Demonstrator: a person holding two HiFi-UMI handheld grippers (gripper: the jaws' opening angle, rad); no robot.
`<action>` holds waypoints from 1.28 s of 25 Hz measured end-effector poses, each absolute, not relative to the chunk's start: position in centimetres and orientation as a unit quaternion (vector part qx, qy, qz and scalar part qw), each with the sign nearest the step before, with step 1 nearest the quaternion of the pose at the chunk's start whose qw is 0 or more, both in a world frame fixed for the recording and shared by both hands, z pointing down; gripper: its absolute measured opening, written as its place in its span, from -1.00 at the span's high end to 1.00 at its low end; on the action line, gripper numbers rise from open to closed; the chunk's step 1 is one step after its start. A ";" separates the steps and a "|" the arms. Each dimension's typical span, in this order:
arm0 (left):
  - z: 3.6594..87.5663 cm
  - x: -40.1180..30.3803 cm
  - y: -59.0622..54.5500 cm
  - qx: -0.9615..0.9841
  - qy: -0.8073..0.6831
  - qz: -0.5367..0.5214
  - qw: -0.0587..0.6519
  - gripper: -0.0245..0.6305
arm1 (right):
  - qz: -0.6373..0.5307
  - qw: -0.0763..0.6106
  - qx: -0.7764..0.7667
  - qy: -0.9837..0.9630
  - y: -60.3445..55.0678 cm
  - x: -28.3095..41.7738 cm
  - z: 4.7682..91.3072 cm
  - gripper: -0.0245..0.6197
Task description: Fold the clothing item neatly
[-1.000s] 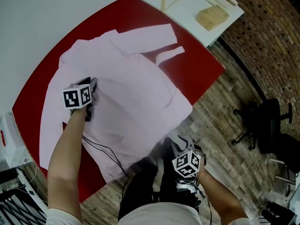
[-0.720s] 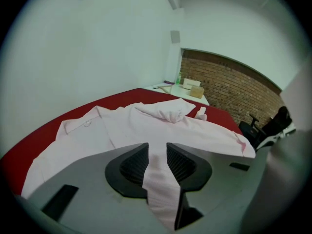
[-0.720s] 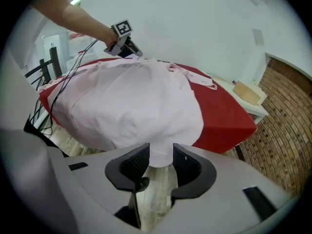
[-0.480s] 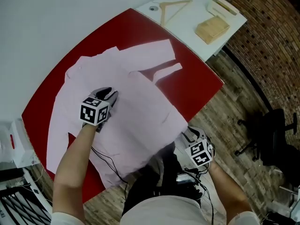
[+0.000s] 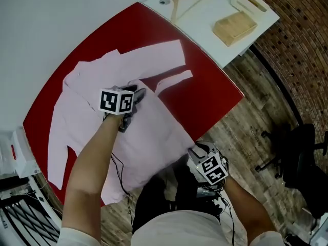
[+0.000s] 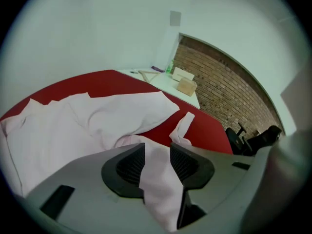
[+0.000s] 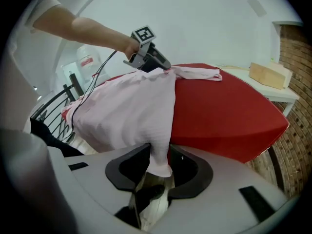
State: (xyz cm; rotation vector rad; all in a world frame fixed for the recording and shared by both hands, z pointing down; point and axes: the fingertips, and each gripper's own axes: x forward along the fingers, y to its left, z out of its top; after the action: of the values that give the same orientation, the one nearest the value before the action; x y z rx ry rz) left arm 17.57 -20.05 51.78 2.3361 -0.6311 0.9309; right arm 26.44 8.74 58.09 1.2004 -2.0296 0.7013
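Pale pink long-sleeved cotton shirt lies spread on the curved red table, one side lifted mid-fold. The left gripper carries a bunched fold over the shirt's body. Its jaws have just been widening, with cloth filling the gap (probably a release beginning). The right gripper pinches the hem just off the table's near edge. The next move calls for laying both held edges down flat and aligned.

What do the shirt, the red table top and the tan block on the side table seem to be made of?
Pink shirt: thin woven cloth, perhaps cotton or a blend, matte; it creases and drapes softly.
Red table top: hard, smooth and evenly coloured, likely laminate or painted board; which one is unclear.
Tan block: looks like pale unfinished wood, judging by colour and squared edges; the grain is too small to see.
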 end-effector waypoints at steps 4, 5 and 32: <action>53.2 19.6 -21.6 0.838 -0.267 0.383 0.281 0.50 | 0.281 0.327 0.453 -0.780 8.9 26.2 58.1 0.63; 53.6 19.6 -21.9 0.828 -0.277 0.399 0.279 0.50 | 0.284 0.320 0.453 -0.783 9.0 26.1 57.9 0.75; 49.2 20.1 -24.2 0.873 -0.250 0.340 0.243 0.91 | 0.283 0.274 0.518 -0.759 9.3 30.4 55.5 0.72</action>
State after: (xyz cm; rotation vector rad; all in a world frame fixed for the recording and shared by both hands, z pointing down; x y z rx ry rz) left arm 20.09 -24.17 49.23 2.3870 -0.6836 0.9301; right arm 30.35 9.33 55.53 1.3938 -2.0416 0.7621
